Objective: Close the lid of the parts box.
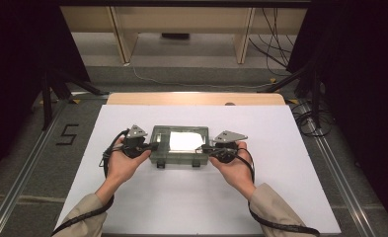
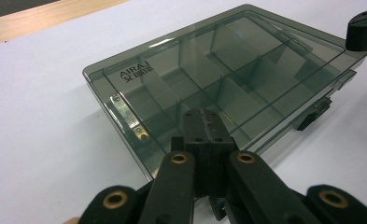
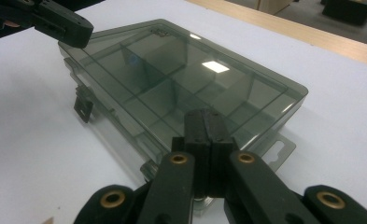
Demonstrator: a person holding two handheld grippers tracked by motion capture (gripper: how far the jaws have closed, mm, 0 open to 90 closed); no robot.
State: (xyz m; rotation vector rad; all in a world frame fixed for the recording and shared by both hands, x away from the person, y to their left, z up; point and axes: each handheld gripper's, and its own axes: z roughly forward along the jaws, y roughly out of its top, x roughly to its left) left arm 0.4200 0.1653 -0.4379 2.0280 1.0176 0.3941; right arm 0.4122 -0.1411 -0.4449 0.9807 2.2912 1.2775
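Observation:
A smoky see-through compartment box lies closed in the middle of the white table top, its lid glaring under the light. Inside the box dividers form several empty-looking cells. My left gripper is shut with its jaws pressed together, tips over the box's left end. My right gripper is shut too, its tips over the box's right end. Nothing sits between either pair of jaws. Whether the tips touch the lid I cannot tell. Black latches hang on the front wall.
The white sheet covers the table, with a strip of bare wood at the far edge. On the floor are a mat marked "5" at left, metal rails and loose cables at right.

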